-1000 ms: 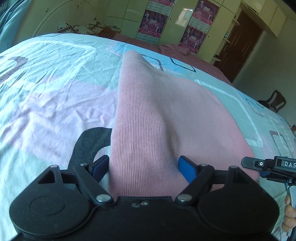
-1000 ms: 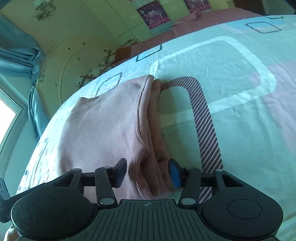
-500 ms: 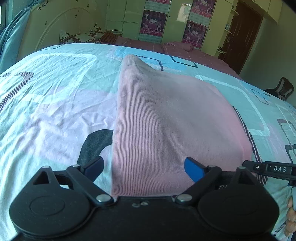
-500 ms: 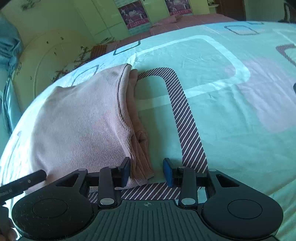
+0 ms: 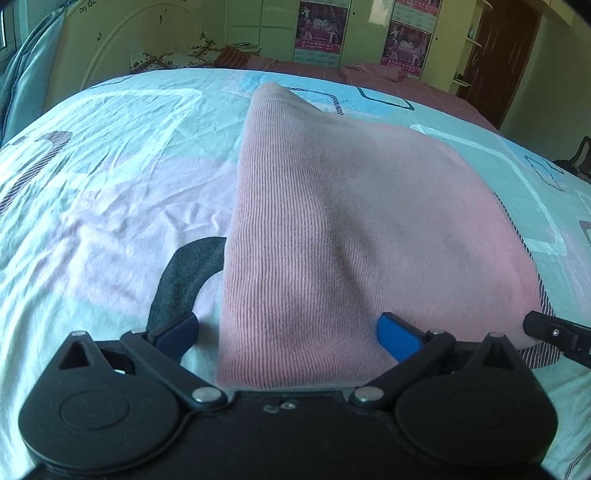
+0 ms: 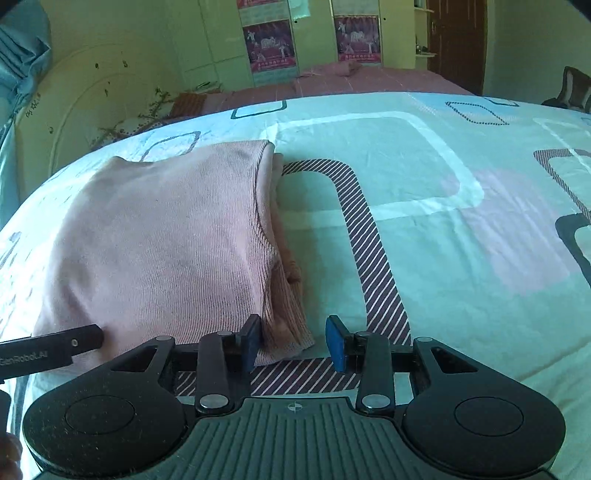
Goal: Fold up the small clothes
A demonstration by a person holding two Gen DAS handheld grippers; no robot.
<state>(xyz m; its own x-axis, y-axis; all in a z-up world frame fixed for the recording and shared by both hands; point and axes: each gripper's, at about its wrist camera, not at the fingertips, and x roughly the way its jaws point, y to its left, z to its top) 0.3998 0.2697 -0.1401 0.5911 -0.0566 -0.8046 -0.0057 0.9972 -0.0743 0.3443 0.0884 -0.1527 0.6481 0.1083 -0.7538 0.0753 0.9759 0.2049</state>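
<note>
A folded pink ribbed garment point(image 5: 347, 236) lies flat on the patterned bedsheet point(image 5: 110, 192); it also shows in the right wrist view point(image 6: 166, 243). My left gripper point(image 5: 291, 336) is open, its blue pads wide apart on either side of the garment's near edge, gripping nothing. My right gripper point(image 6: 293, 343) is open at the garment's near right corner, with the folded edge lying between the pads. The tip of the right gripper point(image 5: 557, 332) shows at the right of the left wrist view, and the left gripper's tip point(image 6: 51, 350) shows at the left of the right wrist view.
The bedsheet point(image 6: 443, 206) spreads wide to the right of the garment. A white headboard point(image 6: 85, 103) stands at the far left, green wardrobes with posters point(image 5: 321, 33) at the back, a dark door point(image 5: 506, 55) and a chair point(image 6: 572, 88) at the right.
Both grippers opened and let go of the garment, which settled flat on the bed. Both grippers drew back a little toward the near edge.
</note>
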